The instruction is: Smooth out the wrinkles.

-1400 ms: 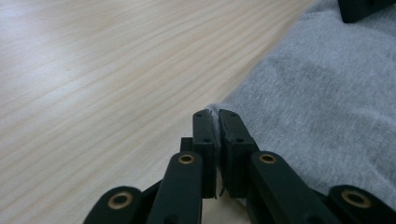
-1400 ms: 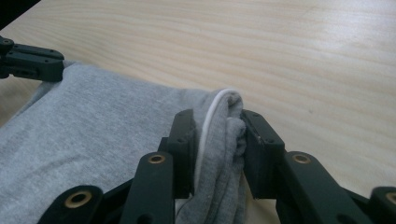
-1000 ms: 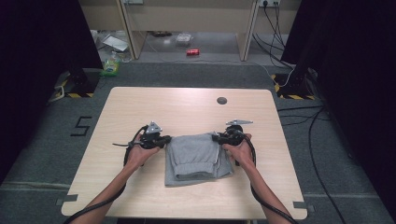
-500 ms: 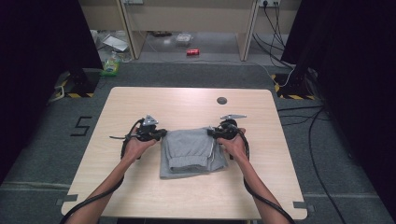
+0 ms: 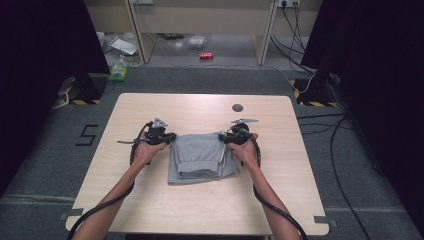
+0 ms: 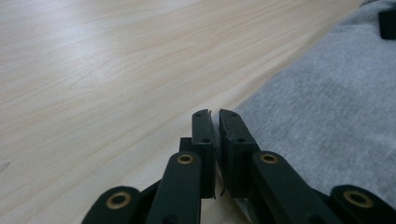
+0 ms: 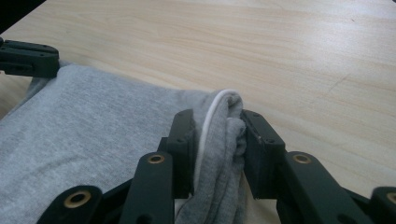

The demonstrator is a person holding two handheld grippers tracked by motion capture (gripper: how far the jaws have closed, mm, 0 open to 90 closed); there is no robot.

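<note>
A folded grey garment lies in the middle of the wooden table. At the garment's far left corner my left gripper is shut on a thin edge of the cloth; in the left gripper view the jaws meet at the fabric's border. My right gripper is at the far right corner. It is shut on a thick bunched fold of the garment with a white cord along it, which fills the gap between the jaws. Both grippers sit low over the tabletop.
A small dark round mark is on the table beyond the garment. Bare wood surrounds the cloth on all sides. On the floor past the table lie a red can, a green bottle and cables at the right.
Both hands have moved away from the person, and the garment has slid with them toward the table's far side. Both grips look unchanged.
</note>
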